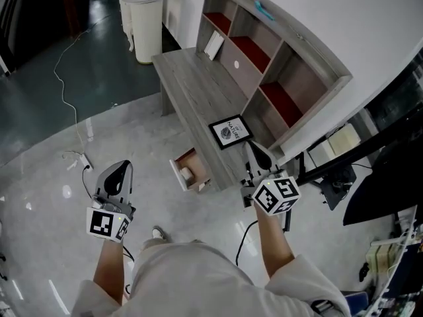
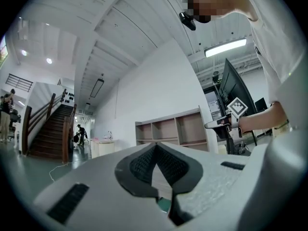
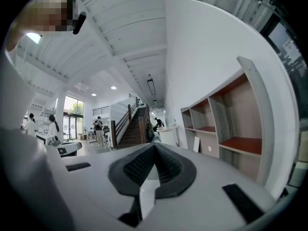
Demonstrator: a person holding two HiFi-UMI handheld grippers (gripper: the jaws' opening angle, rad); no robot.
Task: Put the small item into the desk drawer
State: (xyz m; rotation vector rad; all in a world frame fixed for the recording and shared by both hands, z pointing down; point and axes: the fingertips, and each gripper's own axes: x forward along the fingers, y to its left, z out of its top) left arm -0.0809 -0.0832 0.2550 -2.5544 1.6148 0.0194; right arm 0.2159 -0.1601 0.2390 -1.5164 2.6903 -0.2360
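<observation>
The framed sign [image 1: 230, 131] at the desk's [image 1: 192, 84] front edge reads "NATURE" — the smaller print is illegible. Below that edge the drawer [image 1: 178, 176] stands open with a small pale item [image 1: 186, 174] inside, too small to identify. The left gripper [image 1: 117, 175] and right gripper [image 1: 256, 154] have their jaws together — both empty.

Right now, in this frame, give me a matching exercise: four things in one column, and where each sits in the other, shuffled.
Things:
1. drawer
2. picture frame
3. left gripper
4. right gripper

Places:
A. lying on the desk top
B. over the floor, away from the desk
C. pulled out from the desk front
D. at the desk edge, beside the picture frame

Pairs: 1-C, 2-A, 3-B, 4-D
</observation>
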